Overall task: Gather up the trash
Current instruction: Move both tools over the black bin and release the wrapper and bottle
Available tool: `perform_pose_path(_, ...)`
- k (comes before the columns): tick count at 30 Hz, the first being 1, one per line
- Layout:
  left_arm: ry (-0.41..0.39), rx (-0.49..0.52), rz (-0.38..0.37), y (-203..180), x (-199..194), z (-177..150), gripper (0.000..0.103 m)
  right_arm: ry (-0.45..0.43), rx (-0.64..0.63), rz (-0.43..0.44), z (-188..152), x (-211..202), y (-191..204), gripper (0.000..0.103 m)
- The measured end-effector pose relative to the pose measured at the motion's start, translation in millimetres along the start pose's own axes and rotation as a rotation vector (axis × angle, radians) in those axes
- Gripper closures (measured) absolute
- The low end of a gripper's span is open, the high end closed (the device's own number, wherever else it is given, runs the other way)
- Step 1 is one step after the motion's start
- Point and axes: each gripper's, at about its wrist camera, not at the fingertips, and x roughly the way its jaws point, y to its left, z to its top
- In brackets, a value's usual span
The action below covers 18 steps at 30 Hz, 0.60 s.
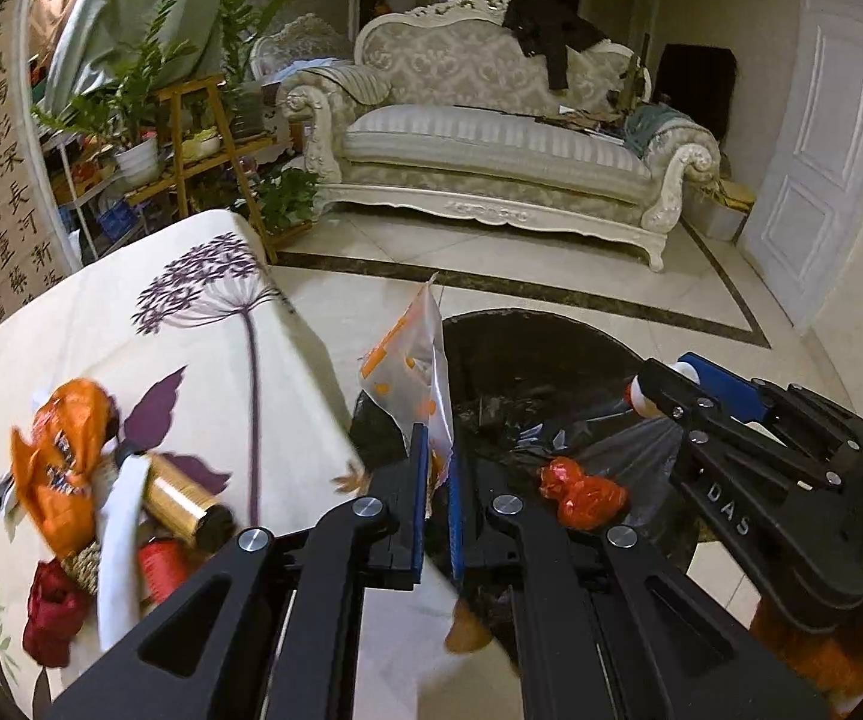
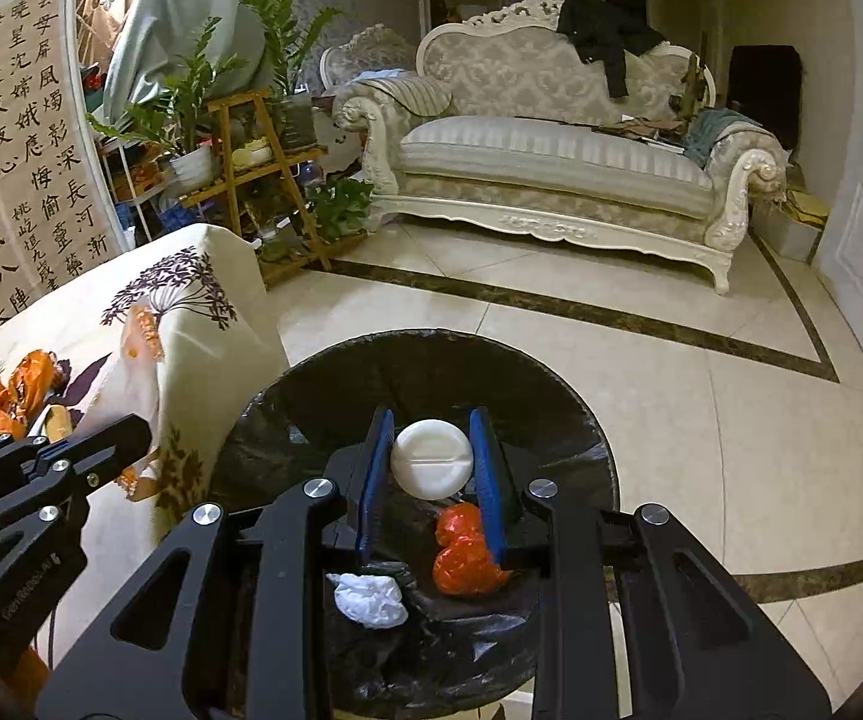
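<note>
At far left in the left wrist view we see the table under a floral tablecloth [image 1: 203, 324], where uncollected trash lies heaped: a crumpled orange wrapper [image 1: 62, 468], a gold cylinder [image 1: 185, 501] lying on its side with its long axis running toward the lower right and its dark cap nearest the table edge, and a dark red crumpled piece [image 1: 53, 615]. Moving right, the left gripper [image 1: 436, 468] is clamped shut on a clear plastic bag with orange print [image 1: 410, 360]; the bag stands up out of the jaws, its long axis near vertical and its free corner pointing up and slightly away from us, at the near left rim of the trash bin lined with a black bag [image 1: 551, 348]. Further right, the right gripper [image 2: 431, 462] holds a white round-capped container [image 2: 430, 459] between its blue pads; in its own view we look straight onto the round cap, so we judge the long axis to run along the fingers, pointing forward and down into the bin. Below it in the bin lie a red-orange crumpled wrapper [image 2: 464, 552] and a white crumpled tissue [image 2: 371, 600]. We judge the step in hand to be the carry-and-drop: both pieces are at the bin. The next move calls for bringing the left piece fully over the opening, then spreading both sets of jaws so the pieces fall clear of the rim.
</note>
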Motion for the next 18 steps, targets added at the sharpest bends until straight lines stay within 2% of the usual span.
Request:
perform_pose_path(2, 0.011, 0.022, 0.003, -6, 5, 1, 0.093, 0.003, 0.003, -0.004, 0, 2, -2, 0.077)
perform_pose_path(3, 0.012, 0.025, 0.004, -7, 7, 1, 0.088, 0.003, 0.006, -0.008, 0, 3, -4, 0.077)
perform_pose_path(6, 0.021, 0.021, 0.006, -8, 10, -1, 0.073, 0.0, 0.019, -0.016, -1, 3, -6, 0.067)
perform_pose_path(7, 0.022, 0.018, 0.007, -8, 12, -1, 0.072, -0.002, 0.022, -0.019, -1, 2, -7, 0.065)
perform_pose_path(9, 0.025, 0.014, 0.009, -8, 12, -2, 0.063, -0.003, 0.022, -0.025, -1, 2, -8, 0.065)
perform_pose_path(13, 0.024, -0.002, 0.019, -4, 12, -3, 0.055, -0.006, 0.025, -0.032, 0, -1, -9, 0.064)
perform_pose_path(15, 0.019, -0.015, 0.026, -2, 10, -2, 0.046, -0.01, 0.025, -0.034, 0, -3, -9, 0.059)
perform_pose_path(17, 0.012, -0.028, 0.032, 2, 7, -1, 0.043, -0.022, 0.024, -0.041, -1, -7, -8, 0.048)
perform_pose_path(18, 0.01, -0.032, 0.035, 3, 6, -1, 0.04, -0.025, 0.022, -0.042, 0, -8, -7, 0.046)
